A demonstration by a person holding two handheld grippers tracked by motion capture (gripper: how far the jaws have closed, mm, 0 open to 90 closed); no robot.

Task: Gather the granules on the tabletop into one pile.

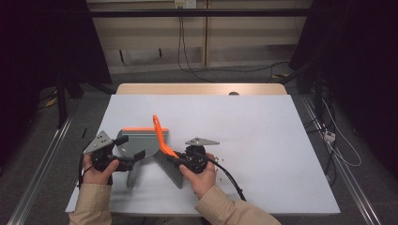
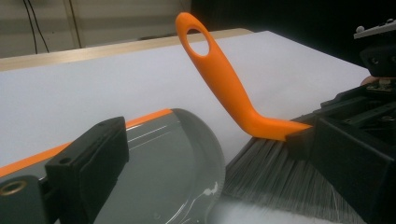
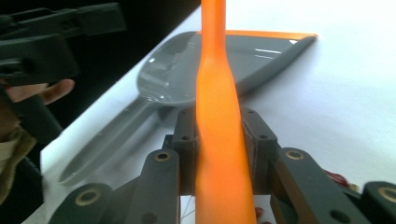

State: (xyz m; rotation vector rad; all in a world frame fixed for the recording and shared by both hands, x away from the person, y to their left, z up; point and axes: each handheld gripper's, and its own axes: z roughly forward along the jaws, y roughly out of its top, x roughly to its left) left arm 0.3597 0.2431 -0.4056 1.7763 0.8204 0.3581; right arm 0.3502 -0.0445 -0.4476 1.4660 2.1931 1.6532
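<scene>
Right gripper (image 1: 180, 161): jaws clamped on orange brush handle (image 3: 218, 135), one pad each side, seen close in right gripper view; hand behind it, cable trailing toward near-right table edge
Brush (image 1: 164, 150): orange handle slants up & away from person, loop hole at far end (image 2: 198, 42); grey bristles (image 2: 275, 175) fan down onto tabletop, tips just beside dustpan's rounded edge
Left gripper (image 1: 129, 152): jaws around rear of dustpan near where its handle starts; one black jaw over pan's edge in left gripper view; whether pads press on pan or stand off – can't tell
Dustpan (image 1: 138, 140): grey, orange strip along far lip, lying flat on table left of brush; grey handle (image 1: 132, 177) points back toward person, near table's front edge
Table (image 1: 263, 140): white sheet over wooden top, wood strip showing at far edge
Debris: small dark/red bits (image 3: 338, 179) on sheet by right gripper, too small to id
Hands: left (image 1: 96, 171) & right (image 1: 202, 177) in beige sleeves, entering from bottom of high view, near each other, pan & brush between
</scene>
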